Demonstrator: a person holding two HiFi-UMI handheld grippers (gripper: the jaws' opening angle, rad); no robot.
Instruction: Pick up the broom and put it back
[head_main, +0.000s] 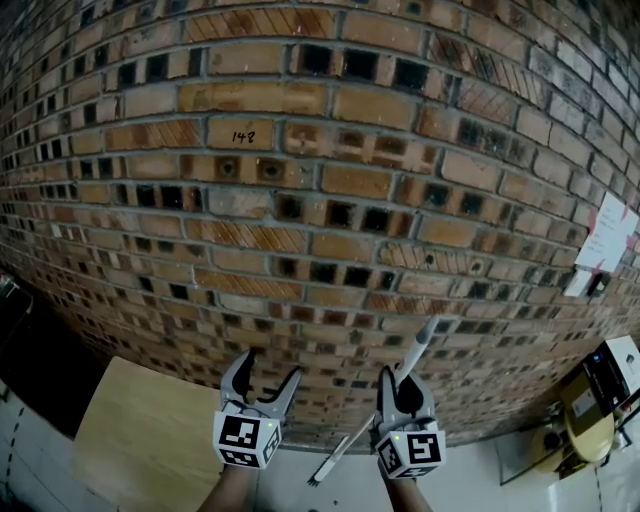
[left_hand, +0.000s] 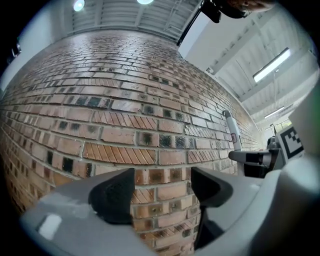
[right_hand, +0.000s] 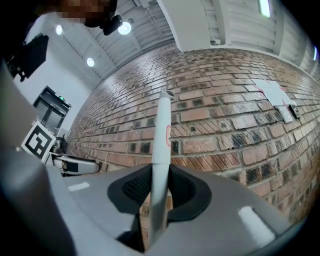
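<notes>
Clamping broom (right_hand: 161, 125) — right gripper (right_hand: 159, 187), brick (head_main: 243, 136) marked "148"

The right gripper (head_main: 403, 380) clamps the tilted broom handle (head_main: 421, 343) before the brick wall (head_main: 320, 200); the left gripper (head_main: 272, 366), just beside, gapes empty; a paper (head_main: 606, 238) hangs at the wall's right edge.

Left hand-held gripper (head_main: 272, 368) and right hand-held gripper (head_main: 403, 378): grey moulded shells, black textured pads (left_hand: 112, 195), white cube (head_main: 246, 440) with black square markers on each.
</notes>
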